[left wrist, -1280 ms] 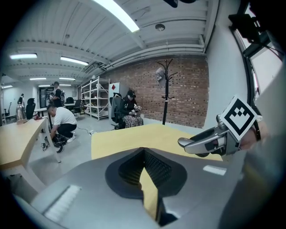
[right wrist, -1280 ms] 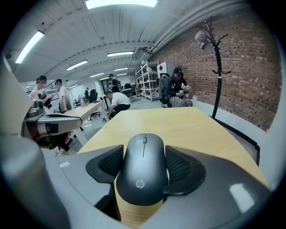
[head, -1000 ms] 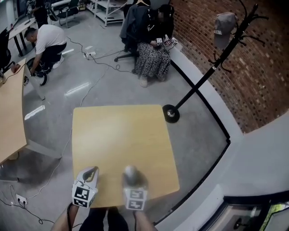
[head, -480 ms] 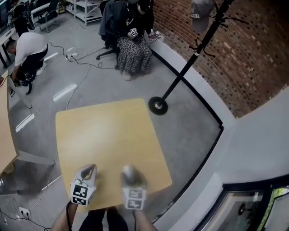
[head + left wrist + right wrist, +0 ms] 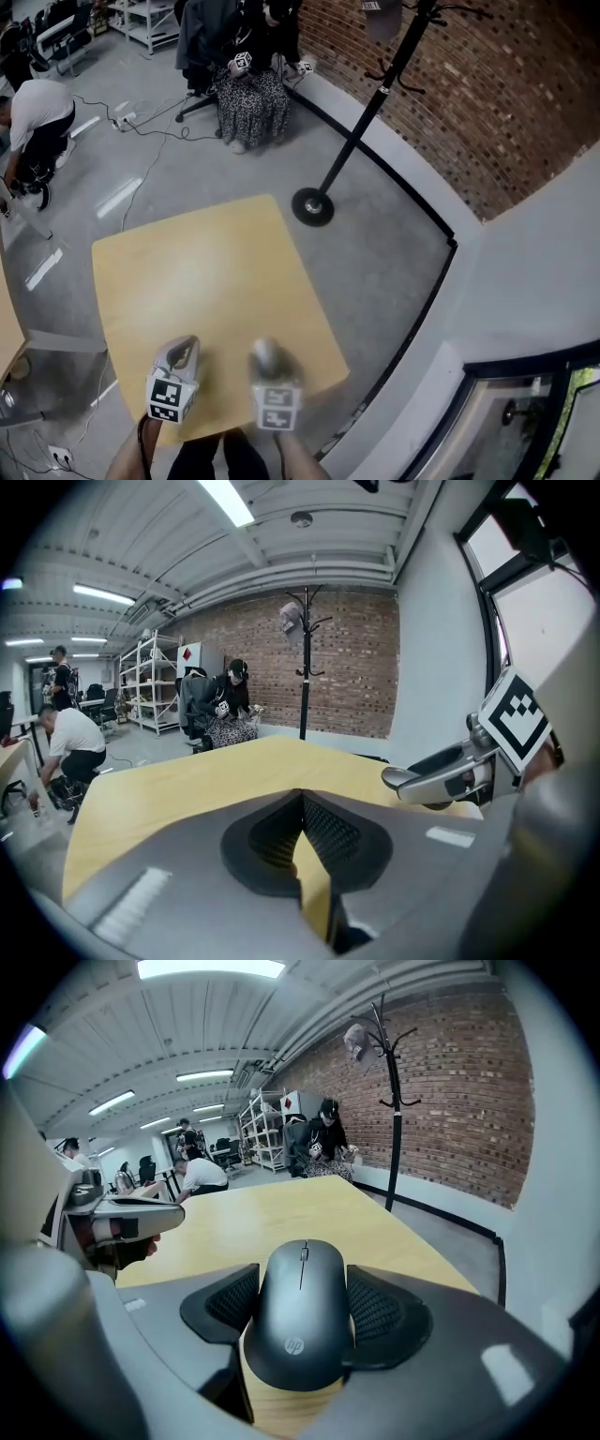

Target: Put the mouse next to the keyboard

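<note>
Right gripper view, right tool (image 5: 301, 1299) gripping mouse (image 5: 302, 1330)

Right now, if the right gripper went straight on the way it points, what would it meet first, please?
Nothing nearby, I think: the right gripper, shut on the mouse, points along the bare table, and the way looks free to its far edge. Depth beyond is unclear.

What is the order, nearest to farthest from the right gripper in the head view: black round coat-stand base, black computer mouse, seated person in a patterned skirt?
1. Black computer mouse: held between the jaws.
2. Black round coat-stand base: on the floor, ahead and slightly right.
3. Seated person in a patterned skirt: farthest, at the view's top.
</note>
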Action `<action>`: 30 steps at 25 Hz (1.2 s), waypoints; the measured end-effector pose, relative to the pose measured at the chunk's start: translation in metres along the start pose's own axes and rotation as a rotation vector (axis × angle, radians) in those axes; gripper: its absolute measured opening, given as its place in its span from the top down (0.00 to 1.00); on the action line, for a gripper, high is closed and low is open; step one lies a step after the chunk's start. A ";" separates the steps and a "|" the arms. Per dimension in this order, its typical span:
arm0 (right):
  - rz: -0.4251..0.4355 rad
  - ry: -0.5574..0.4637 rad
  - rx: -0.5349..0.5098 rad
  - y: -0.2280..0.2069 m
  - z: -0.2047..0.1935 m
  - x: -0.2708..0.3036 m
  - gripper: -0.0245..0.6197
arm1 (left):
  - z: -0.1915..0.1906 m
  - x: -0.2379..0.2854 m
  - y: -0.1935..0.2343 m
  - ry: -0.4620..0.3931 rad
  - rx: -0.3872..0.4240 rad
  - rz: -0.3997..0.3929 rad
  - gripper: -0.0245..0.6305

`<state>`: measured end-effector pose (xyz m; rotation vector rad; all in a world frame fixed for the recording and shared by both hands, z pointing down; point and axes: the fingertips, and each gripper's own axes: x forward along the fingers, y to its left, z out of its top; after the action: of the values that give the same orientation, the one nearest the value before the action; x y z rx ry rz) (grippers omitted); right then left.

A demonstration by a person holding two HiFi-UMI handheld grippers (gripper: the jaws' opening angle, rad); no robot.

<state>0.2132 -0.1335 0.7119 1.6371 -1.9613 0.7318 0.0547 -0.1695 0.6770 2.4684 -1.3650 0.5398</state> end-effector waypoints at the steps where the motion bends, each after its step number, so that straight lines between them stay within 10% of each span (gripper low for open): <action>1: -0.002 0.004 0.003 -0.004 -0.003 0.002 0.49 | 0.000 0.004 -0.002 0.002 0.003 -0.002 0.96; 30: -0.024 0.124 0.043 -0.055 -0.053 0.041 0.48 | -0.030 0.044 -0.031 0.083 0.019 -0.022 0.96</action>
<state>0.2618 -0.1358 0.7833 1.5974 -1.8487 0.8503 0.0973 -0.1745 0.7218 2.4443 -1.3049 0.6453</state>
